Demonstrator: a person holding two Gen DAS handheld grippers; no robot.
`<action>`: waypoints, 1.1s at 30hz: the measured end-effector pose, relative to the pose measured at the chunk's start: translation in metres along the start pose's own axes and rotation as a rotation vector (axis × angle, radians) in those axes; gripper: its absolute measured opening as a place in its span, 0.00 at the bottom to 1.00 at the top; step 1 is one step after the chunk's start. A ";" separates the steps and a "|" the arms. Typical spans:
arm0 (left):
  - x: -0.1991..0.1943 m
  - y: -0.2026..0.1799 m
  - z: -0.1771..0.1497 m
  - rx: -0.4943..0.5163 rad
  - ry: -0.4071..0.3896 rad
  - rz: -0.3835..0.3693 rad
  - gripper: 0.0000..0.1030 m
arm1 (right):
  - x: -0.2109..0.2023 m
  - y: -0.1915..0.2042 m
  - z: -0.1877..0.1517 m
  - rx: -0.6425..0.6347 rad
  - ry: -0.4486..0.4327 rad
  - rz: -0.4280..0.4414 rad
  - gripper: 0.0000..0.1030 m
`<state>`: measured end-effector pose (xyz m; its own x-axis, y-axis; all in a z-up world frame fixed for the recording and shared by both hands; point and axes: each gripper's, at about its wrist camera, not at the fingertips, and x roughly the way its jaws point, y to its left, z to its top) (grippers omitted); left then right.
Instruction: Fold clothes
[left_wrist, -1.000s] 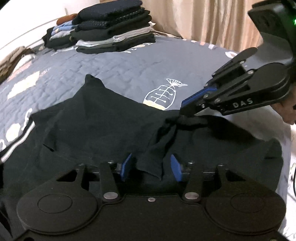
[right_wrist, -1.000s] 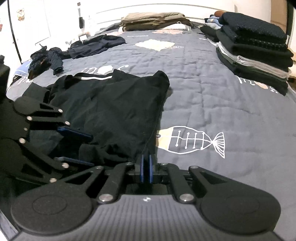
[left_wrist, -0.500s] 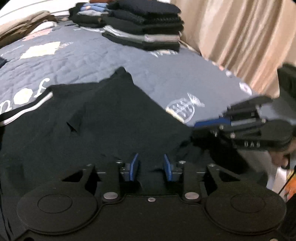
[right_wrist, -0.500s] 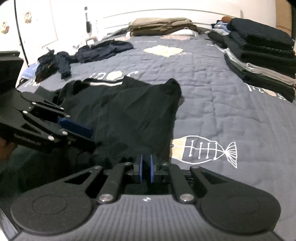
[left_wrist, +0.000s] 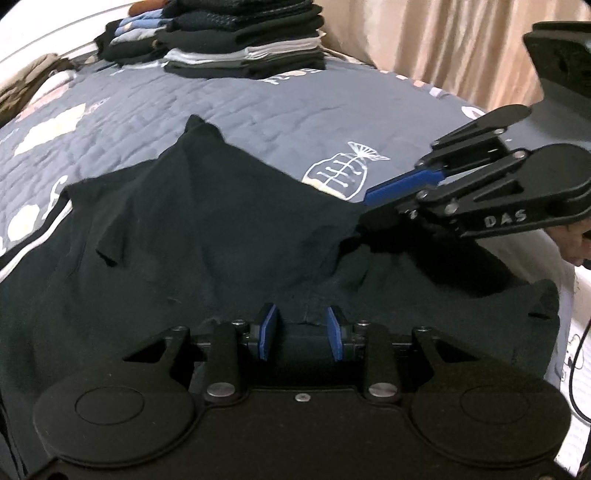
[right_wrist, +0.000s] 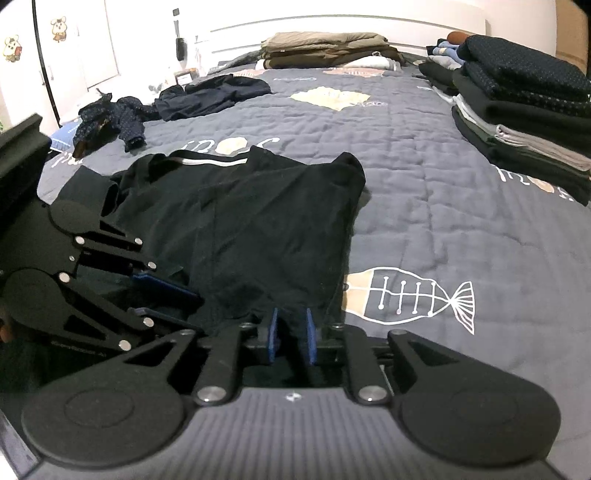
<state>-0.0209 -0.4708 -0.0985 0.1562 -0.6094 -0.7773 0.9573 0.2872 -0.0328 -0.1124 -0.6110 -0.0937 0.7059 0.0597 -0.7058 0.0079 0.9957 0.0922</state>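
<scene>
right wrist view: the right gripper (right_wrist: 291, 334), pinched together a second ago, is opening over the crumpled black cotton shirt (right_wrist: 258, 221) on the grey quilted bedspread (right_wrist: 424, 184); left gripper (left_wrist: 301, 332) has narrowed, pads apart, cloth between.

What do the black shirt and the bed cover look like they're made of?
The black shirt looks like soft matte knit, perhaps cotton: it drapes limply and creases. The bed cover looks like quilted woven fabric: stitch lines puff its surface, with printed fish motifs.
</scene>
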 end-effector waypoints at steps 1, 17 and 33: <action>0.000 -0.001 0.001 0.006 0.000 0.000 0.29 | 0.001 0.001 0.000 -0.004 0.003 -0.001 0.21; 0.009 -0.020 0.003 0.142 0.037 0.015 0.00 | 0.010 0.007 -0.008 -0.063 0.033 -0.046 0.18; -0.030 0.028 -0.013 -0.446 -0.176 -0.208 0.37 | -0.014 -0.025 0.004 0.130 -0.087 -0.024 0.04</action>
<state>-0.0021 -0.4348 -0.0838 0.0487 -0.7913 -0.6095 0.7817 0.4100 -0.4699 -0.1198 -0.6370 -0.0837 0.7628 0.0238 -0.6462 0.1136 0.9789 0.1701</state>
